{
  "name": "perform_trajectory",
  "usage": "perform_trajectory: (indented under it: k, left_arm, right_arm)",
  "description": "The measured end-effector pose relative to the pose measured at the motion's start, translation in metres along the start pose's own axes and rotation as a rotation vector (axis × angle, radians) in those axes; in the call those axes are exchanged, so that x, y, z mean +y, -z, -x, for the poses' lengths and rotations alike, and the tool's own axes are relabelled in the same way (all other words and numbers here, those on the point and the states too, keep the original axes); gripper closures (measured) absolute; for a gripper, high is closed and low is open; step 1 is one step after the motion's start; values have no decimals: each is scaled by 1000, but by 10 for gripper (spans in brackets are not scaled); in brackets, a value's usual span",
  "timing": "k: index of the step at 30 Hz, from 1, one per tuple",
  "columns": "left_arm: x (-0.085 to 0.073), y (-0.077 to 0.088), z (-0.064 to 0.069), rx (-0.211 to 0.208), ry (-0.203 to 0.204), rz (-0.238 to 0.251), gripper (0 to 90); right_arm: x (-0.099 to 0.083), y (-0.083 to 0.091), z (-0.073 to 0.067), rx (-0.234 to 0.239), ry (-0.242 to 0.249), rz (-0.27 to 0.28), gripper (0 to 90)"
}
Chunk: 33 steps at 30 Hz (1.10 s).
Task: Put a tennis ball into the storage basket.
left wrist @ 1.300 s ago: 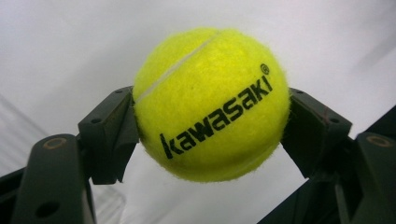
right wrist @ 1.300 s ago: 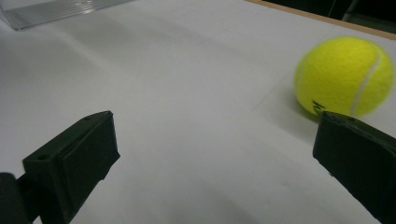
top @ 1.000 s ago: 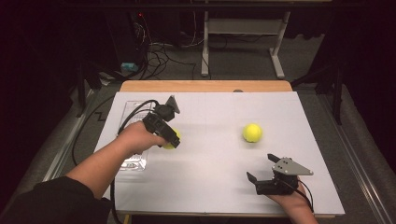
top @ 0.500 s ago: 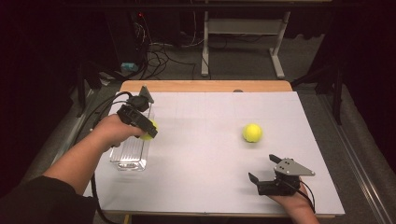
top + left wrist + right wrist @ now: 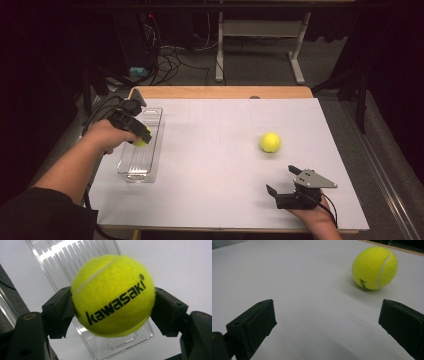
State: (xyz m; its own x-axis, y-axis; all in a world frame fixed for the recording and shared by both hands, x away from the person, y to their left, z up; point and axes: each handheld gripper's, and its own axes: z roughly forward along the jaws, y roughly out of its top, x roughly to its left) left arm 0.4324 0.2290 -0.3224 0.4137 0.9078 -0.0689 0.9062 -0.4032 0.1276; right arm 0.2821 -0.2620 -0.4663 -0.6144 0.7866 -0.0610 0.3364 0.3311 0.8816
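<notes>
Here, my right gripper rests open on the table, jaws wide, the second tennis ball lying ahead of it. Farther off, my left gripper clamps a tennis ball above the clear tray; I should lower it inside before letting go.

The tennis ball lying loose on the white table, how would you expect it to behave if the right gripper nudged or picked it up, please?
The loose tennis ball is round on a flat table, so a nudge would probably send it rolling. Its fuzzy felt likely grips well: the left gripper holds an identical held ball firmly. The right gripper, open, looks wide enough to take it.
</notes>
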Motion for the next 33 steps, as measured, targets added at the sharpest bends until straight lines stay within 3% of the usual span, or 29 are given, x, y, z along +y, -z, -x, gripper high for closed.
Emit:
perform_trajectory:
  k: [6, 13, 33]
  left_arm:
    - [8, 1, -4, 36, 8, -15, 259]
    - [23, -5, -11, 38, 35, -18, 259]
    - [45, -46, -23, 51, 66, -40, 257]
  right_arm:
    - [0, 0, 0, 1, 2, -2, 13]
    - [0, 0, 0, 1, 4, -2, 14]
    - [0, 0, -1, 6, 7, -2, 21]
